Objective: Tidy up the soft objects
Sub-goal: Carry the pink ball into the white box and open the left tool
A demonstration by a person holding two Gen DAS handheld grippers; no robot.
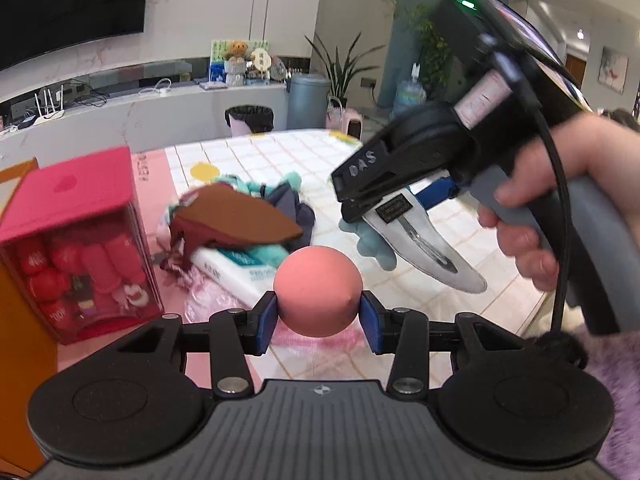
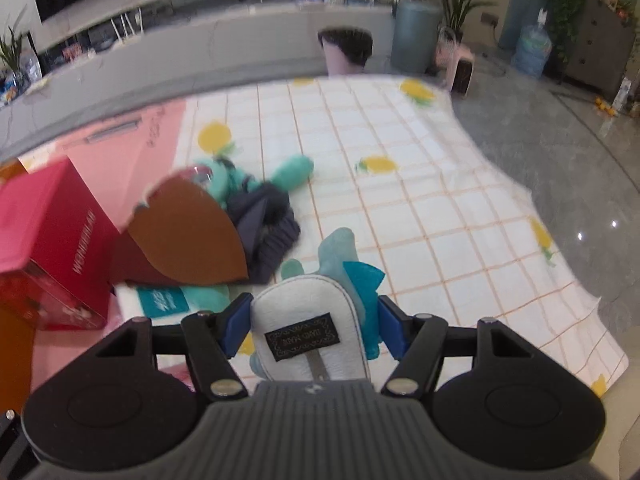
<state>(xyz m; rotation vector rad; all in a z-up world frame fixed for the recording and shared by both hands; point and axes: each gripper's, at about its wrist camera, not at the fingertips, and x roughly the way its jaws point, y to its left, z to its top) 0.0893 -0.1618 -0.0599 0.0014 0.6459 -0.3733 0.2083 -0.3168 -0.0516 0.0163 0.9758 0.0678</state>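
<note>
A checked tablecloth (image 2: 420, 208) with yellow fruit prints is spread over the table and taken as landmark. At its left edge a red gift box (image 1: 76, 248) with a clear front is stood on a pink mat (image 2: 132, 148). On the cloth, just right of the box, a heap is seen: a brown heart-shaped cushion (image 2: 192, 236) on top, a dark blue knit item (image 2: 272, 220) touching its right side, a teal plush toy (image 2: 288, 172) behind, a white pack with teal print (image 1: 240, 268) underneath.

Above the cloth's near part, the right gripper (image 2: 312, 328) is held by a hand (image 1: 560, 200), fingers narrowed onto a white plush toy with light-blue parts (image 2: 312, 320); it is carried clear of the cloth, black label facing the camera.

A pink ball (image 1: 318, 292) is pinched between the blue pads (image 1: 266, 320) of the left gripper (image 1: 318, 320), both pads touching its sides, the ball lifted above the cloth's near-left edge, in front of the heap.
</note>
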